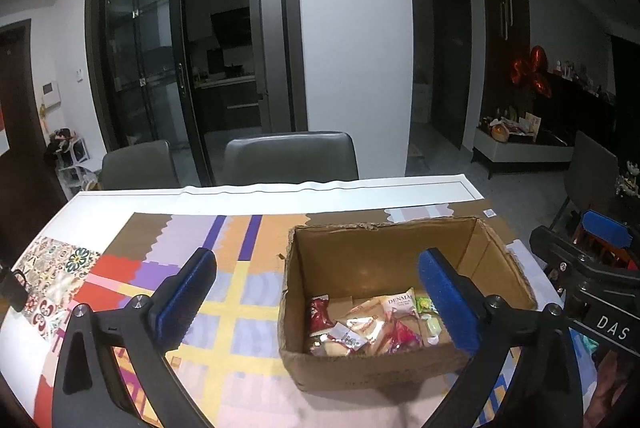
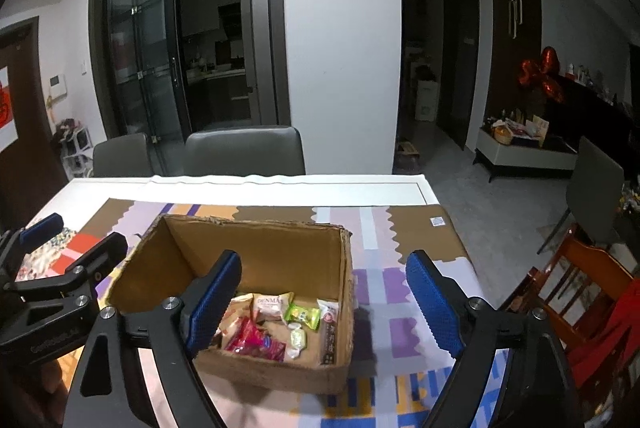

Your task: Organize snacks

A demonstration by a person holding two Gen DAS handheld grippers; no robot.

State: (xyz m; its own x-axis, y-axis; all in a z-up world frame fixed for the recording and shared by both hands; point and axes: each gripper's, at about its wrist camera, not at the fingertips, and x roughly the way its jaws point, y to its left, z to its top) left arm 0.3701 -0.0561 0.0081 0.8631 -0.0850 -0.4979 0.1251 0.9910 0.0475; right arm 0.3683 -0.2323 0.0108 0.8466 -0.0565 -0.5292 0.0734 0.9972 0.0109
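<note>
Left tool (image 1: 318, 304): jaws spread wide, nothing between the blue pads; held above the near-left corner of the cardboard box (image 1: 352, 368), one finger over the patterned mat, the other over the box's right part.
Right tool (image 2: 324, 304): jaws well apart, empty as well; held over the near side of the box, left finger inside its outline, right finger out past its right wall.
Cardboard box: open-topped, standing on the surface (image 1: 280, 193) atop a colourful patchwork mat (image 1: 224, 324), toward the right end.
Snacks (image 1: 372, 324): small wrapped packets heaped on the box floor, crowded toward its near wall; among them a pale wrapper lettered "DENMA…" (image 2: 272, 306), a green one (image 2: 304, 315), a red one (image 2: 256, 342), a tall dark-labelled one leaning by the right wall (image 2: 329, 332).
Done so far: every snack in view already lies inside the box; none seen loose on the mat round the box.
Left to do: judged very little; possibly tidying the heap or fetching packets lying outside both views, which cannot be ruled out.
Stage: judged near the end, both tools free and clear of the packets.
Beyond the box: two grey chairs (image 1: 290, 157) tucked in at the far edge of the surface.
</note>
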